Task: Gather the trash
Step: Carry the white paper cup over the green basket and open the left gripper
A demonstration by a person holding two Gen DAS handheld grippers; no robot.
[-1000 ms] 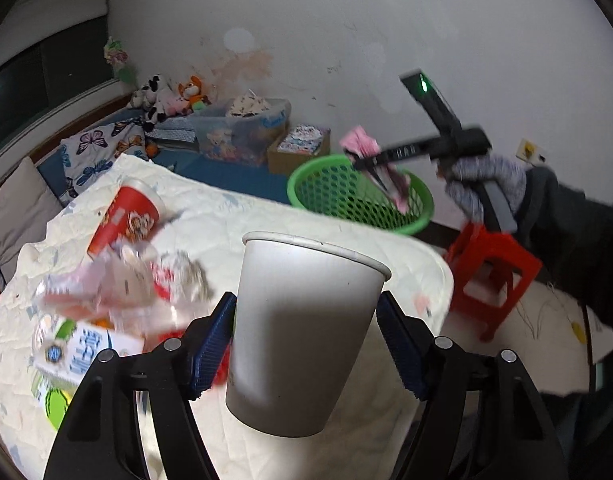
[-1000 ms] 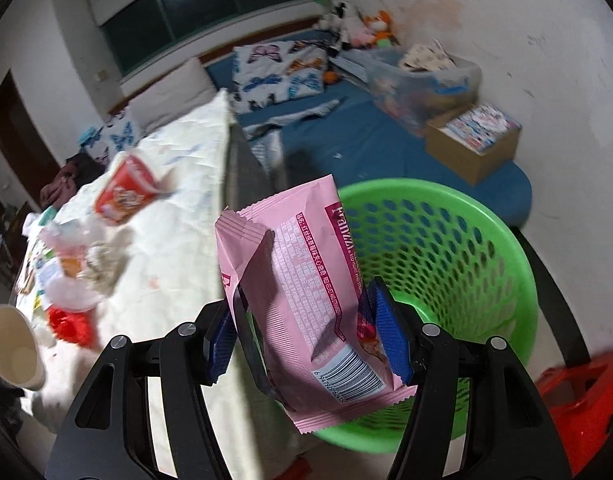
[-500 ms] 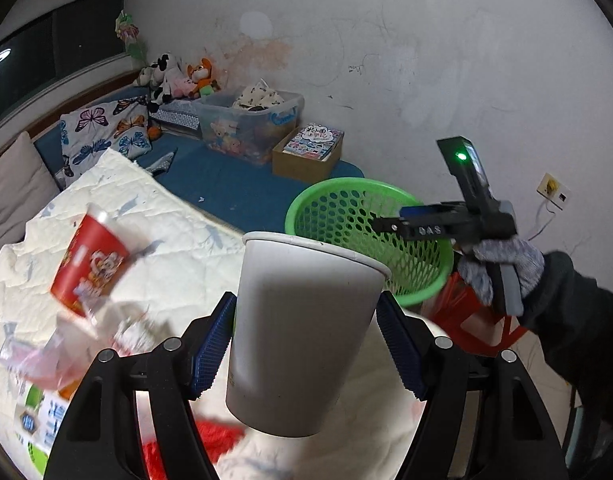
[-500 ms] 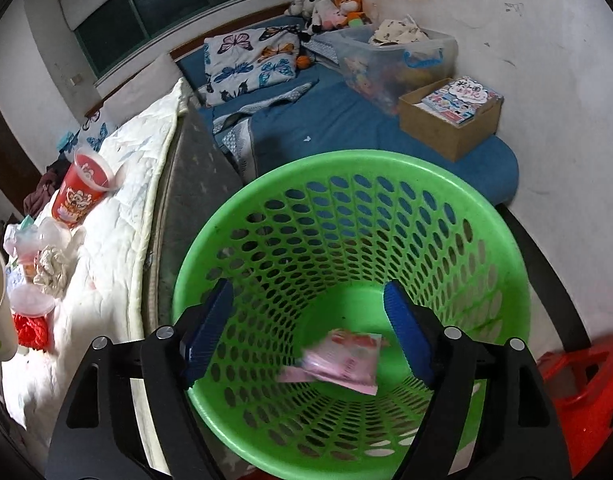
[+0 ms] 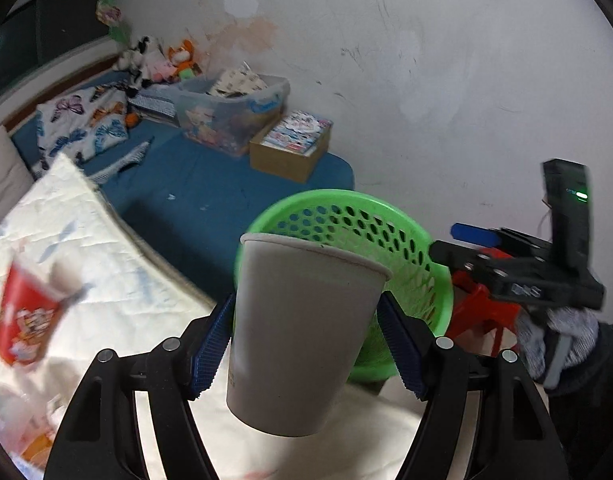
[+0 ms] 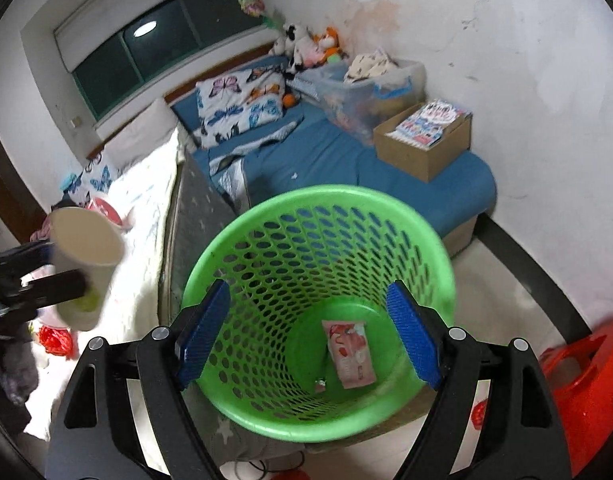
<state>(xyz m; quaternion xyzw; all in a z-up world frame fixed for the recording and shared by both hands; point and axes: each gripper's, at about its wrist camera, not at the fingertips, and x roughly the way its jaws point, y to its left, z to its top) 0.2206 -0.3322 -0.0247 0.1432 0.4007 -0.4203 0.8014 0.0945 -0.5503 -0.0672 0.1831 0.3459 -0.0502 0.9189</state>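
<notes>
Left wrist view: left hand-held gripper point(image 5: 306, 344) clamps the white paper cup point(image 5: 298, 332), green basket point(image 5: 438, 276) just behind.

A white quilted bed point(image 5: 106, 256) carried the loose items, with a red printed cup point(image 5: 24, 320) lying tipped on its cover and, nearer the bed's foot, a crumpled red wrapper point(image 6: 56, 340). Beside the bed, a lower blue mattress point(image 6: 326, 160) held a butterfly-print pillow point(image 6: 238, 104), a clear storage bin point(image 6: 366, 88) and a cardboard box point(image 6: 426, 144). The green basket point(image 6: 438, 248) stood on the floor just off the bed's corner.
</notes>
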